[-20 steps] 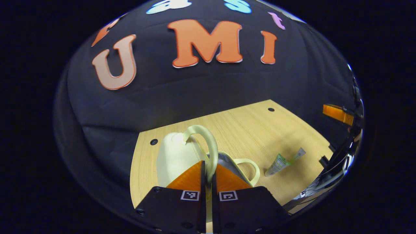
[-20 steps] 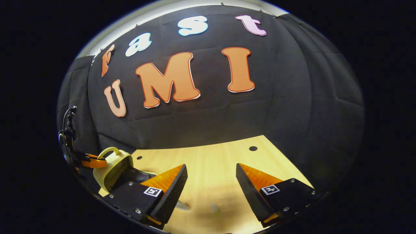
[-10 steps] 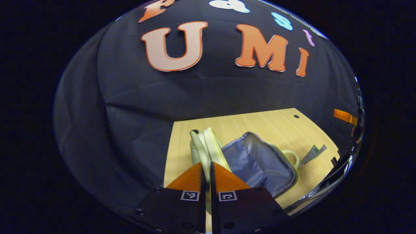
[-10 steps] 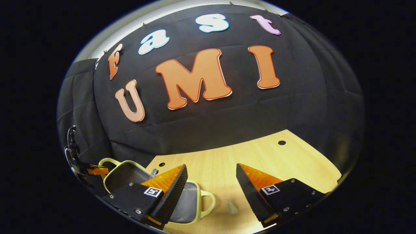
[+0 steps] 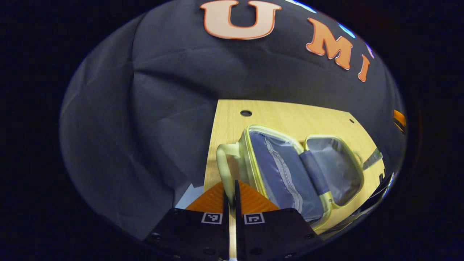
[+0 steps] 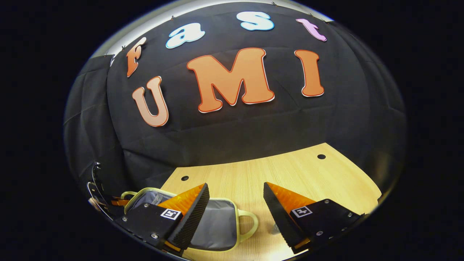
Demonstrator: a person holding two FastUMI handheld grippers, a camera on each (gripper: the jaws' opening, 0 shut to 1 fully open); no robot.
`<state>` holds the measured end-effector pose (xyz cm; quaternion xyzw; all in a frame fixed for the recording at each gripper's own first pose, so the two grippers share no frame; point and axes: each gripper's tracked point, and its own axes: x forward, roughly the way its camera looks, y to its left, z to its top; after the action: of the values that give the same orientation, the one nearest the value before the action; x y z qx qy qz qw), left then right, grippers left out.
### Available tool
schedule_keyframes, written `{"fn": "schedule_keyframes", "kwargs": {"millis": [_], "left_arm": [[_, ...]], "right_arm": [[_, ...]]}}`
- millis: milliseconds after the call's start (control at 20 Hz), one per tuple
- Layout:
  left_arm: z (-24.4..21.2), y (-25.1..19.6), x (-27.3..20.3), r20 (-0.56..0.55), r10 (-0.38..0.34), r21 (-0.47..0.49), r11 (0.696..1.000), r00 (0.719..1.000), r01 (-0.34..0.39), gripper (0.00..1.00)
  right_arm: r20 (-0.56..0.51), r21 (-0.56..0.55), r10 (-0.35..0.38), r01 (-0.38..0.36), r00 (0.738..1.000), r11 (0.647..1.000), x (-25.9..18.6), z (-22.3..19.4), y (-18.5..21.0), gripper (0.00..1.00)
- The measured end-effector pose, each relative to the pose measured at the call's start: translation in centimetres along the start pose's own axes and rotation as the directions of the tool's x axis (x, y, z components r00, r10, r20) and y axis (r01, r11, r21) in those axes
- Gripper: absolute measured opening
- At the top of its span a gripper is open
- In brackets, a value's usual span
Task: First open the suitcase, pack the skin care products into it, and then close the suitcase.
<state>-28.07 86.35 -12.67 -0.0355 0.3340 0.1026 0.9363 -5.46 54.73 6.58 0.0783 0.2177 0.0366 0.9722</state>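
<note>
The left gripper (image 5: pixel 232 188) is clamped on the suitcase handle (image 5: pixel 224 170), with the suitcase (image 5: pixel 290 170) lying fully open on the table (image 5: pixel 290 116), both lined halves facing up. The right gripper (image 6: pixel 235 203) hovers with jaws spread wide and empty, and a skin care tube (image 6: pixel 275 228) lies on the table just below its right-hand finger, right of the suitcase. I judge the right gripper nearer for that pick; the tube's long axis is hidden

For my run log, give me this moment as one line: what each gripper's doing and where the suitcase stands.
left gripper: jaws shut on suitcase handle | right gripper: jaws open, empty | suitcase: open flat on table | packing: not yet begun
</note>
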Motion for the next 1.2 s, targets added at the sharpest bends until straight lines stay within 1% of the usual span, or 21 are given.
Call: {"fn": "schedule_keyframes", "kwargs": {"millis": [200,300,450,500,600,650,700,850,950,1050,1200], "left_arm": [[-3.3,1.4,3.4,-0.053,0.021,-0.016,1.000,0.998,-0.021,0.07],[-4.4,1.7,4.6,-0.076,0.015,-0.039,0.999,0.997,-0.018,0.08],[-5.2,1.9,5.3,-0.097,0.004,-0.078,0.997,0.995,-0.012,0.08],[-5.6,2.3,5.4,-0.105,0.013,-0.079,0.997,0.994,-0.022,0.08],[-5.5,3.3,5.2,-0.112,0.080,-0.037,0.996,0.990,-0.085,0.17],[-5.4,3.4,5.1,-0.112,0.096,-0.018,0.995,0.989,-0.099,0.27],[-4.8,3.1,5.1,-0.102,0.106,-0.008,0.994,0.989,-0.108,0.27],[-3.3,3.8,3.8,-0.051,0.188,0.039,0.982,0.981,-0.186,0.59],[-2.4,2.6,2.6,-0.033,0.198,0.048,0.979,0.980,-0.196,0.87],[-0.9,0.6,1.4,-0.009,0.194,0.041,0.980,0.981,-0.193,0.90],[2.2,-2.9,-0.8,0.067,0.208,0.027,0.977,0.976,-0.210,1.00]], "right_arm": [[-0.024,-0.018,-0.042,0.042,0.999,0.999,-0.2,-0.9,-0.6,0.95],[-0.030,-0.020,-0.056,0.056,0.998,0.998,-0.3,-1.1,-0.9,0.95],[-0.032,-0.023,-0.073,0.072,0.997,0.997,-0.6,-1.1,-1.6,0.95],[-0.031,-0.025,-0.077,0.077,0.997,0.997,-0.7,-1.2,-1.7,0.95],[-0.030,-0.028,-0.084,0.083,0.996,0.996,-0.8,-1.3,-2.2,0.95],[-0.030,-0.028,-0.083,0.083,0.996,0.996,-0.9,-1.3,-2.4,0.95],[-0.032,-0.028,-0.084,0.083,0.996,0.996,-0.9,-1.5,-2.6,0.95],[-0.034,-0.034,-0.086,0.085,0.996,0.996,-1.2,-1.7,-3.6,0.95],[-0.027,-0.036,-0.085,0.084,0.996,0.996,-1.2,-1.5,-4.3,0.95],[-0.025,-0.038,-0.086,0.085,0.996,0.996,-1.4,-1.7,-5.5,0.95],[-0.039,-0.047,-0.084,0.082,0.996,0.996,-1.4,-2.0,-7.8,0.95]]}}
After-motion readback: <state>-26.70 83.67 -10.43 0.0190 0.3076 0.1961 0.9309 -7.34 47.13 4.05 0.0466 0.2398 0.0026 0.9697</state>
